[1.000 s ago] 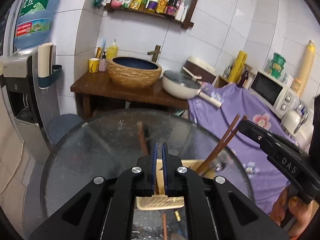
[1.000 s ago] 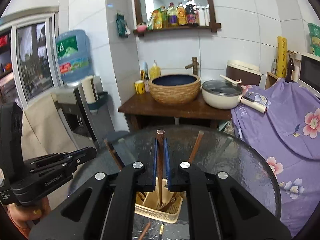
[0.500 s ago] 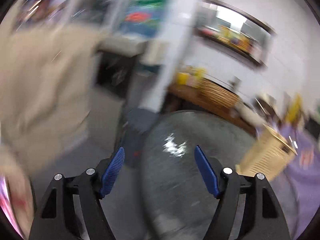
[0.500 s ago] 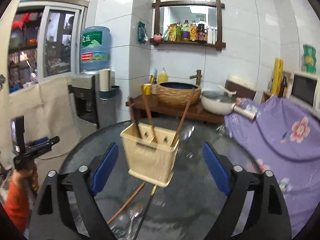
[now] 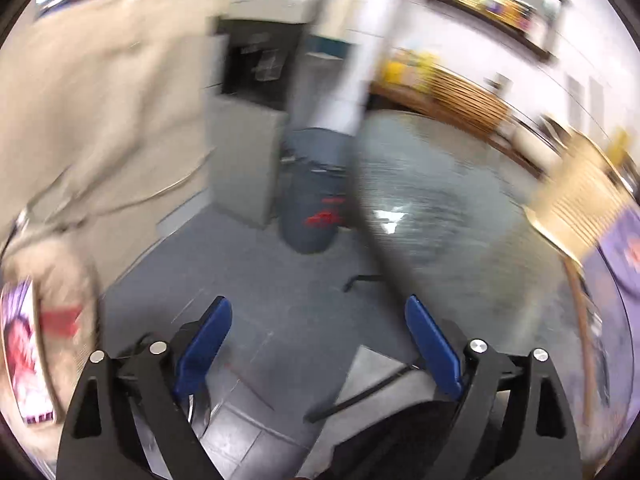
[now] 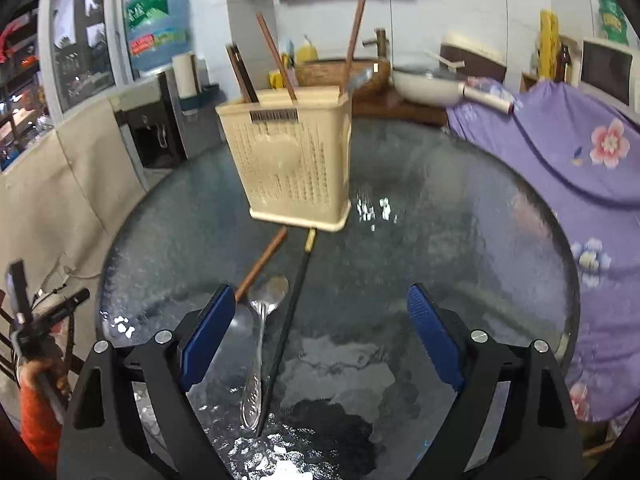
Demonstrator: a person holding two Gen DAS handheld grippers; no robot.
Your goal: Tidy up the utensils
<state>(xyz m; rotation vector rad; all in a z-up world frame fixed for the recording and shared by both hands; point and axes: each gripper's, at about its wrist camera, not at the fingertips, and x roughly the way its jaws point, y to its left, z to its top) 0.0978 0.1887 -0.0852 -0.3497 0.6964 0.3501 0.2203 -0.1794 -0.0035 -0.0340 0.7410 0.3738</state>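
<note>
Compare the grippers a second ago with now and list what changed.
Right gripper let go of its chopstick, its jaws just opened, and pulled back low over the spoon. Left gripper also opened, empty, swinging off toward the floor. Utensil holder stayed put on the glass table.

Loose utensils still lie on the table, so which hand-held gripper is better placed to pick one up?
Right. The right hand-held gripper is open over the spoon and black chopstick; the left hand-held gripper faces the floor.

You see white wall tiles point(image 6: 460, 8) at the top, a window point(image 6: 76, 40) upper left, grey floor point(image 5: 280, 320) below.
</note>
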